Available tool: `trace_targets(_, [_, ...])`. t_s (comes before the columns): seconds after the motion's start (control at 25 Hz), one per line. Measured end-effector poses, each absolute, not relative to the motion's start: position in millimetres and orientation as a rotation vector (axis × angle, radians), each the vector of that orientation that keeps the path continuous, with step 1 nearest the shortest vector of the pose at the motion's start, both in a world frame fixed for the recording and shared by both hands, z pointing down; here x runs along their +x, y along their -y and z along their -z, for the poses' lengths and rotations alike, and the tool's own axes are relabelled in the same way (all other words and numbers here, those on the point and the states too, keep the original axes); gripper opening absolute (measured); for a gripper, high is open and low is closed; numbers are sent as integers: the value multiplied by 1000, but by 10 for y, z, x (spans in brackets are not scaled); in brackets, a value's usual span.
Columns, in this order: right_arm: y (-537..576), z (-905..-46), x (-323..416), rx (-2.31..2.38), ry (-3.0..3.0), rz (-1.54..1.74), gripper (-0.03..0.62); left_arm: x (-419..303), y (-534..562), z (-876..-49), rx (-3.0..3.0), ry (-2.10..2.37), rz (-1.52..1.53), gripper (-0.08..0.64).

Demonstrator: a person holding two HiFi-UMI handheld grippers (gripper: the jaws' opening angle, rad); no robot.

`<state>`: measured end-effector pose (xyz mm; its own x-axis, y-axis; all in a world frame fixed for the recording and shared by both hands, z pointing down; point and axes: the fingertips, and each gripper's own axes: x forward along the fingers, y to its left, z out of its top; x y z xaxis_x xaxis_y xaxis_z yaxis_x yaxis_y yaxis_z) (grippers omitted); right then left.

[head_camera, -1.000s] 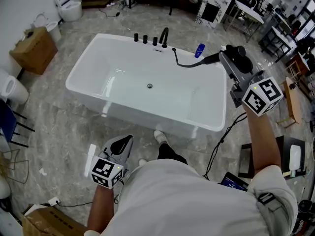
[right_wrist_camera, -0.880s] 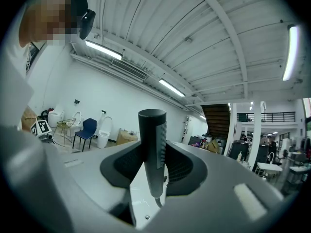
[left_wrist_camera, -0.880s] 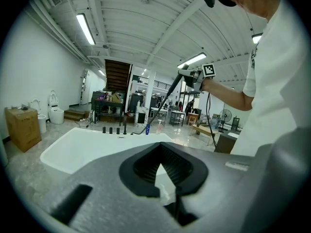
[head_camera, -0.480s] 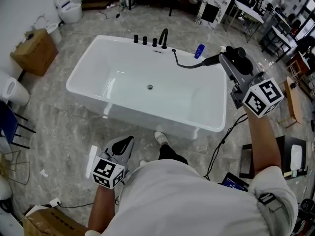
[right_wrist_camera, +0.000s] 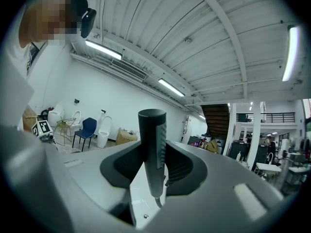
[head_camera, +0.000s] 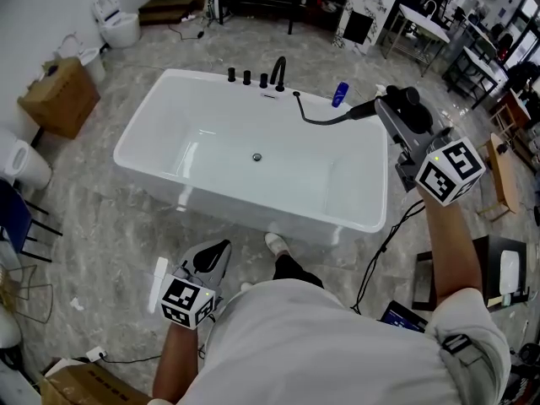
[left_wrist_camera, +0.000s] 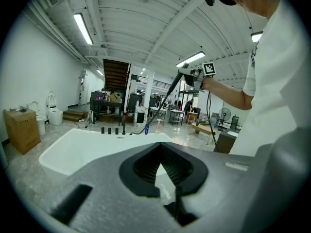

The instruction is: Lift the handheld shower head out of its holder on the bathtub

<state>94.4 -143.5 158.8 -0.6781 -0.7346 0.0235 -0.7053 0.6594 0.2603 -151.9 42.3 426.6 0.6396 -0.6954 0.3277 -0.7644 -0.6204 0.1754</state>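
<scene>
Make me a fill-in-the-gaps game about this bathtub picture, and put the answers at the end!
1. The shower head sits between the right gripper's ____.
2. A black ____ joins it to the bathtub.
3. The bathtub is coloured ____.
4. The left gripper holds ____.

Missing words: fingers; hose; white; nothing.
</scene>
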Motion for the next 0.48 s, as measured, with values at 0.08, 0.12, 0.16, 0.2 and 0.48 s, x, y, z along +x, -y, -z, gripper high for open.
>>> trace_targets(0.08, [1426, -1597, 978, 1197, 2746, 354, 146, -1492, -428, -4295, 2564, 1175, -329, 6])
trace_targets(0.12, [1419, -1607, 1000, 1197, 2747, 357, 146, -1473, -432, -4314, 2563, 1176, -329, 6])
trace_targets(0.16, [1421, -1613, 1018, 1196, 2747, 360, 146, -1460, -427, -4327, 2563, 1178, -328, 6])
trace_targets(0.2, [1431, -1612, 1027, 1195, 2747, 363, 146, -1456, -413, -4333, 2562, 1181, -327, 6])
trace_targets(0.48, [1540, -1548, 1034, 1181, 2755, 379, 146, -1493, -270, -4349, 2554, 1205, -319, 6])
